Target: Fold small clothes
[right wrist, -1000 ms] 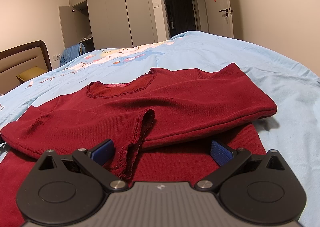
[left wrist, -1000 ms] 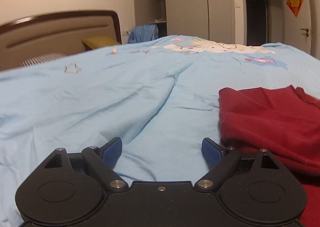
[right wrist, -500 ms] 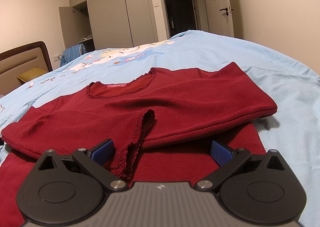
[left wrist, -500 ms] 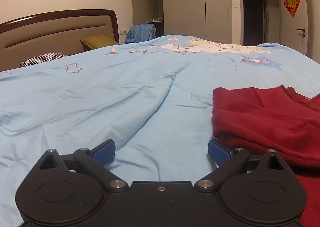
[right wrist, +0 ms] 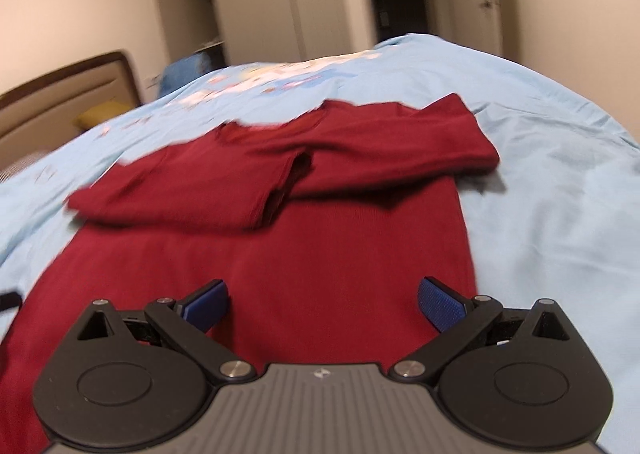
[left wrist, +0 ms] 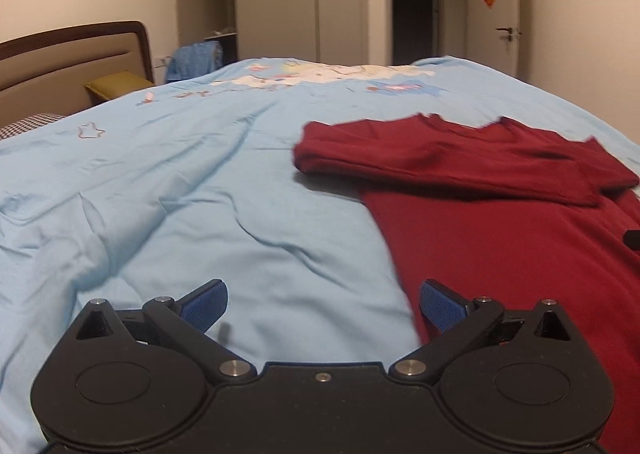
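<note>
Comparing with half a second earlier, I see both cameras sit higher and farther back from the sweater, and both views are motion-blurred. The left gripper is spread wide and holds nothing; its blue pads hang over the quilt, the right pad beside the sweater's left edge. The right gripper is likewise spread and empty, above the sweater's lower body. The sweater lies flat on the quilt with both sleeves folded across the chest. Only the right view shows where the two sleeves meet. Only the left view shows the bare quilt left of the sweater.
</note>
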